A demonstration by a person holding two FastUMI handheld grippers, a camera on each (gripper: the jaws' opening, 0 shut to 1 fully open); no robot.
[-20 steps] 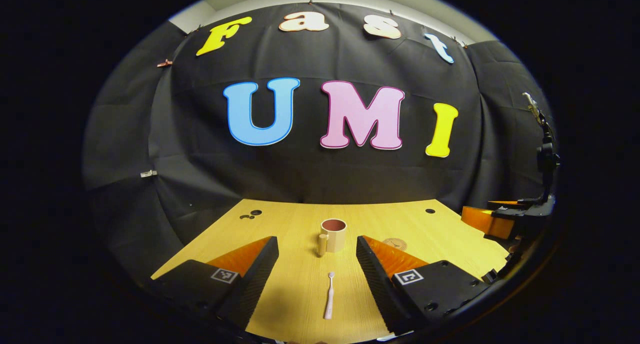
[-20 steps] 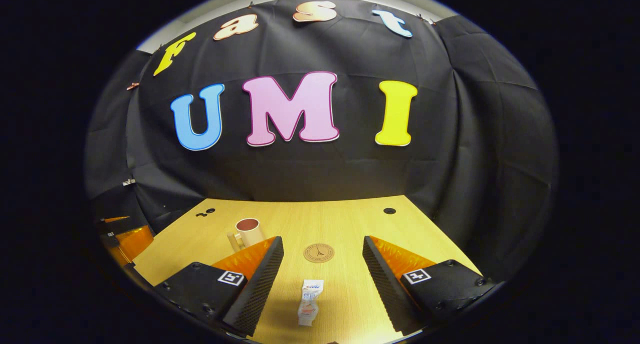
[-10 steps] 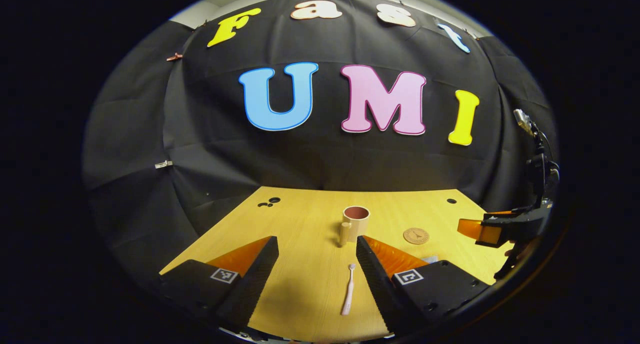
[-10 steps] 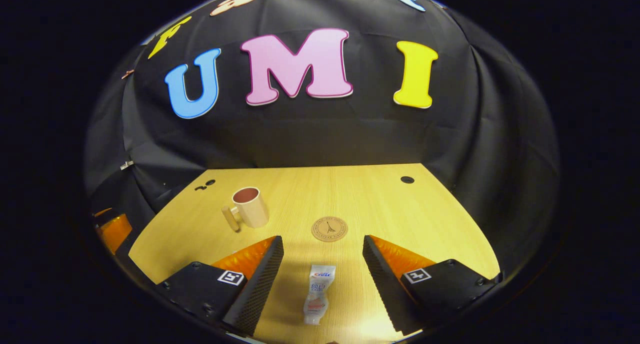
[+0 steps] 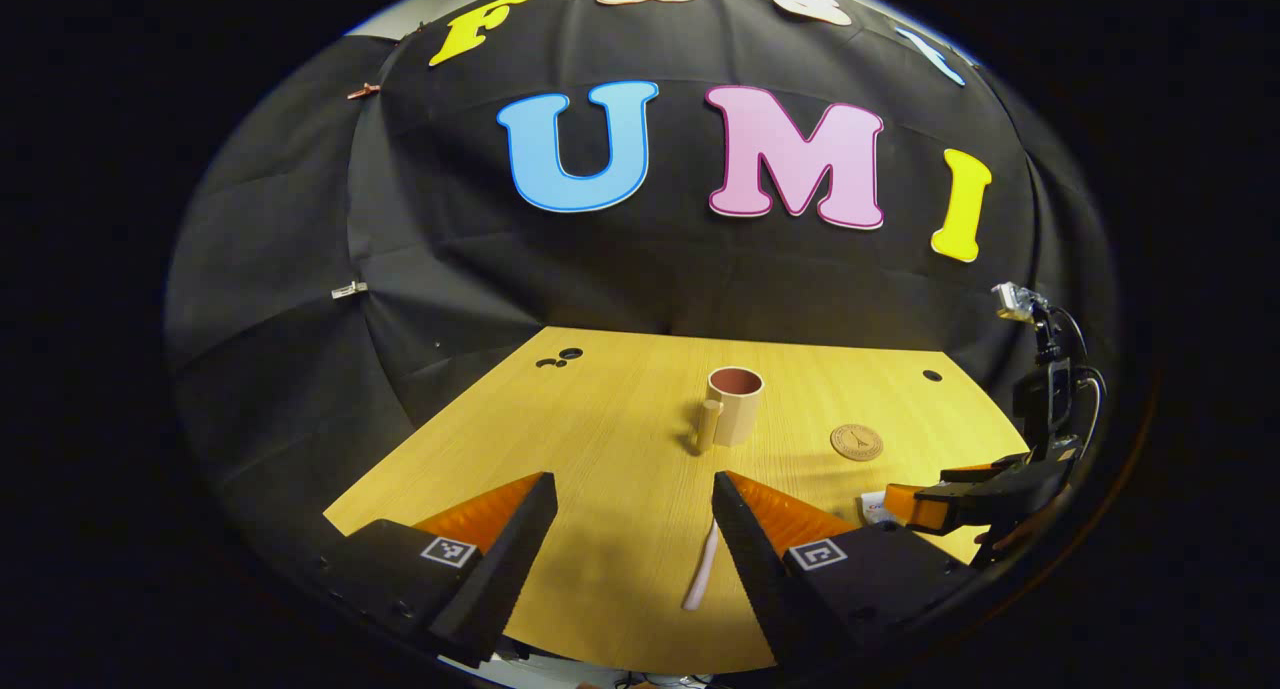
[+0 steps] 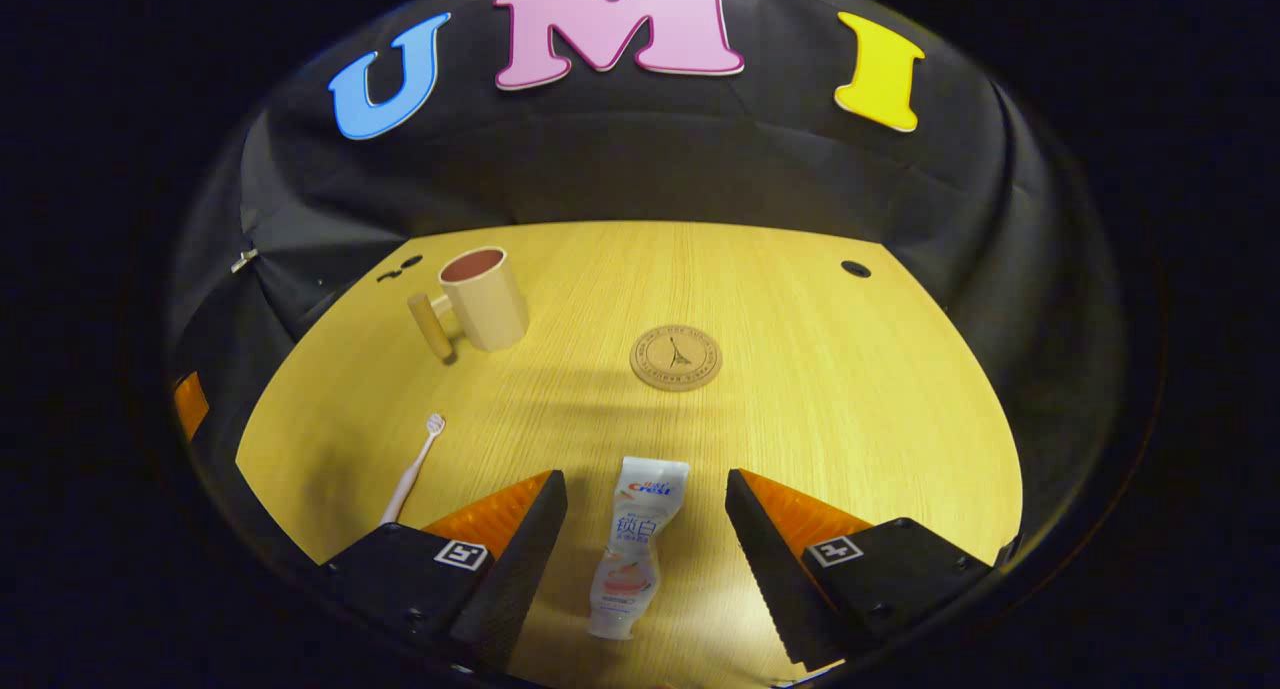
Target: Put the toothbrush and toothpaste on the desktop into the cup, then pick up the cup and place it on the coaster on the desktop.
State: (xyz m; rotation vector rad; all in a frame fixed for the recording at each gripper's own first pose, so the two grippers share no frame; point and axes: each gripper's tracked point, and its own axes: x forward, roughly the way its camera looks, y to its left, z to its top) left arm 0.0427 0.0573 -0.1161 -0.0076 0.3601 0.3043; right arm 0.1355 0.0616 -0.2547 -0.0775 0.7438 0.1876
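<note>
Left gripper view: the left gripper [image 5: 630, 539] has its jaws wide and empty; the toothbrush [image 5: 700, 569], light, thin and stiff, lies between them, nearer the right jaw, best pinched mid-handle. The cup [image 5: 735, 419] stands ahead on the desk [image 5: 600, 439].

Right gripper view: the right gripper [image 6: 645, 549] is equally wide and empty, the toothpaste [image 6: 632, 544] centred between its jaws, soft and squashy, best taken across its middle. The coaster [image 6: 676, 357] lies straight beyond.

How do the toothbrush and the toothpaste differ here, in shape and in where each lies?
The toothbrush is thin and stick-like; the toothpaste is a flat, wider tube. The toothpaste lies between the right gripper's open fingers; the toothbrush lies off to their left. Both lie flat on the desktop, outside the cup.
</note>
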